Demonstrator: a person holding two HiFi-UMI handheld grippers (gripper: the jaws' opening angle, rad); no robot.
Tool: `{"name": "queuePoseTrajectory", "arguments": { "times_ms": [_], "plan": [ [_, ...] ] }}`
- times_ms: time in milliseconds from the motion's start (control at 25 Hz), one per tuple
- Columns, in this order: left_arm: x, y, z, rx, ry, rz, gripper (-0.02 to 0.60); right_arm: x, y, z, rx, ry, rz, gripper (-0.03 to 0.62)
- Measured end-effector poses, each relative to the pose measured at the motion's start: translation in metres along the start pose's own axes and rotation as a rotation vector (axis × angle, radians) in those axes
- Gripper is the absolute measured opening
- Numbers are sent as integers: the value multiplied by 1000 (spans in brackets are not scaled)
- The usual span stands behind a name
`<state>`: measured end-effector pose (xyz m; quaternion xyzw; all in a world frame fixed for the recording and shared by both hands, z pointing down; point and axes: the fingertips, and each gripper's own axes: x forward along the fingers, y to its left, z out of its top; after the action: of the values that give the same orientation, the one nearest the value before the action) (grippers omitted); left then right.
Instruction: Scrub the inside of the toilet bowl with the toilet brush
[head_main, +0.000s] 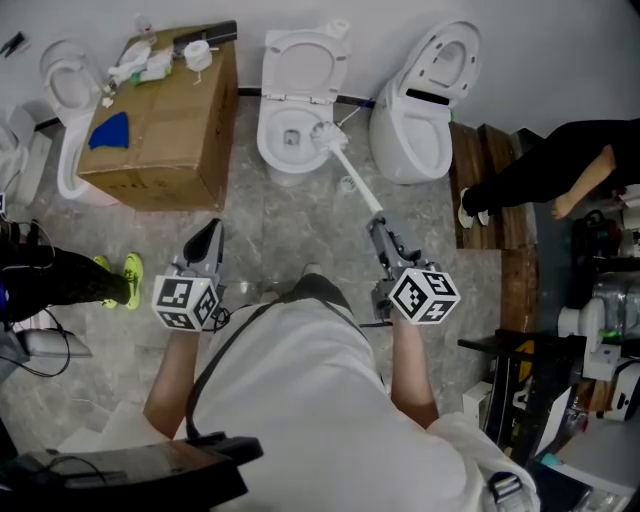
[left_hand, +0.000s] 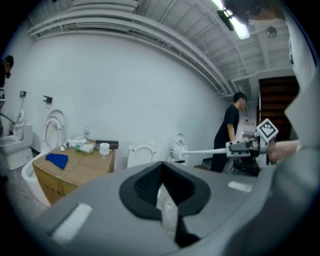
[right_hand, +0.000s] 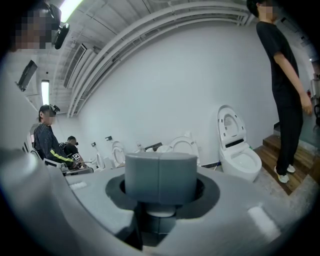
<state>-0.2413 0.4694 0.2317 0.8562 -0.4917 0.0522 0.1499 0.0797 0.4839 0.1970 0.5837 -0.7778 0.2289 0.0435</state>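
A cardboard box (head_main: 170, 130) sits at the floor's far edge. The left tool (head_main: 207, 238) hovers over the floor, jaws together with nothing between them. Right of the box, the toilet bowl (head_main: 268, 150) holds the bristle head of the toilet brush (head_main: 352, 180). Its handle slants back into the right tool (head_main: 378, 228), clamped tight.

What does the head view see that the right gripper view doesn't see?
Only the head view shows the bristle end of the toilet brush at the middle toilet, the blue cloth on the cardboard box, and the left gripper.

Only the right gripper view shows the ceiling light overhead.

Both show the toilet with its lid raised, the person in black, and the brush handle clamped in the right gripper.
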Motion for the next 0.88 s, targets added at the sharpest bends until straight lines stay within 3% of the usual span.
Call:
{"name": "queuePoseTrajectory", "arguments": {
  "times_ms": [480,880],
  "plan": [
    [10,12,1,-7,-5,4,-12,31,4,3,-18,22,34,150],
    [62,23,15,9,-1,29,-11,79,-27,24,-15,18,61,150]
  ]
}}
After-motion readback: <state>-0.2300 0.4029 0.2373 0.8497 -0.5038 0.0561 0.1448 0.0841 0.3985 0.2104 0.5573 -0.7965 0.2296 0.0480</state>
